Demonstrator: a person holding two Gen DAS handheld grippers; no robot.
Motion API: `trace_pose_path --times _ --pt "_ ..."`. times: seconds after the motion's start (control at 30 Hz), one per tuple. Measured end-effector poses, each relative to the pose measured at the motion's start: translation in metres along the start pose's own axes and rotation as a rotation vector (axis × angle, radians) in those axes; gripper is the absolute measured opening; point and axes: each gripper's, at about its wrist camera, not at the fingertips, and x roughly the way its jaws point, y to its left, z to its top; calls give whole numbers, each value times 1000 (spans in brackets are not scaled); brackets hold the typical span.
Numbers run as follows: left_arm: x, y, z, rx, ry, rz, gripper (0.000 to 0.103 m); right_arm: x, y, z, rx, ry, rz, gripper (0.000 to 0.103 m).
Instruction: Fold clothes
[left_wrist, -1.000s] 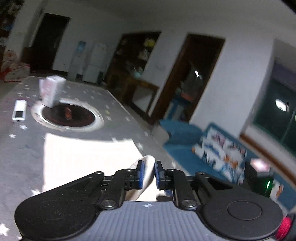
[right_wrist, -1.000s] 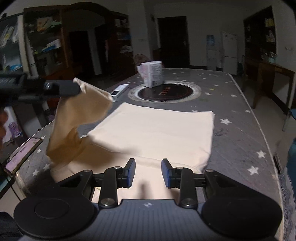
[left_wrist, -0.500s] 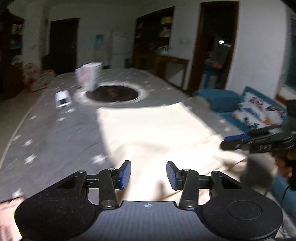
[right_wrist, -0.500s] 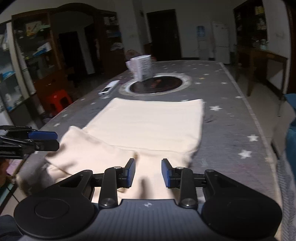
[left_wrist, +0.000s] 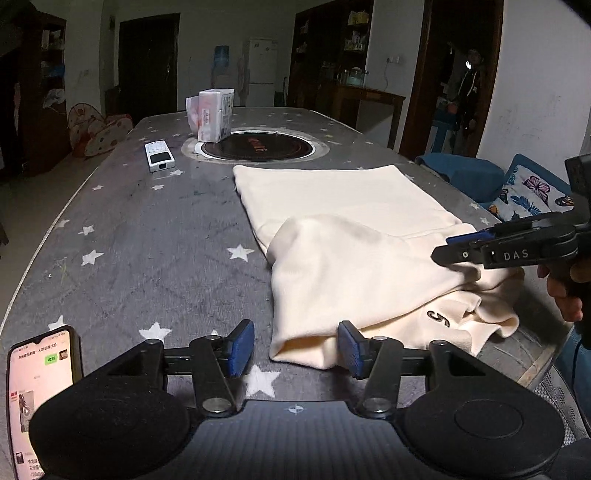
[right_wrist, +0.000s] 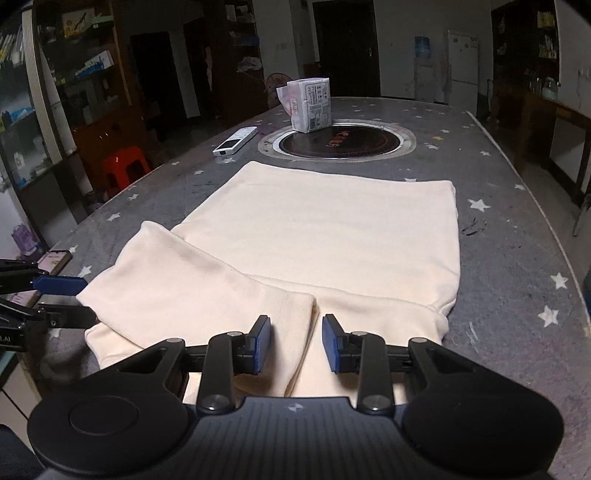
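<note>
Dim room, grey star-patterned worktop (left_wrist: 155, 236) under my rig. On it the cream garment (right_wrist: 325, 229) lies flat, its left sleeve (right_wrist: 192, 280) laid across the near part. My left fingers (left_wrist: 295, 347) and right fingers (right_wrist: 295, 343) stand wide apart, holding nothing. I judge I'm mid-fold; next calls for taking the other side edge and bringing it inward.
</note>
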Motion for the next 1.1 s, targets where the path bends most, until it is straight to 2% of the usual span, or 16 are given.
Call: trace_pose_path --times 0.1,0.27,0.33,0.47,0.63,0.8,0.87,0.97,1.1 --pt "3 -1 -4 3 8 4 46 0 1 -1 17 -5 -10 30" --pt "3 -7 -6 31 -2 22 40 0 8 -1 -18 -13 -26 9" --pt "4 -9 -7 40 -3 31 38 -2 10 0 -25 -18 -34 7" --pt "6 -11 -5 43 8 41 38 -13 17 5 -69 -44 -60 6" --pt "8 -12 -3 49 18 47 32 -32 22 15 -125 -98 -100 6" --pt "9 -13 -3 52 25 55 16 -53 25 25 -171 -150 -142 6" --pt "10 -14 -3 52 31 59 14 -57 23 26 -176 -161 -162 6" --pt "12 -14 -3 55 37 62 13 -50 13 22 -136 -132 -184 6" --pt "12 -14 -2 59 43 62 13 -27 1 11 -66 -52 -177 8"
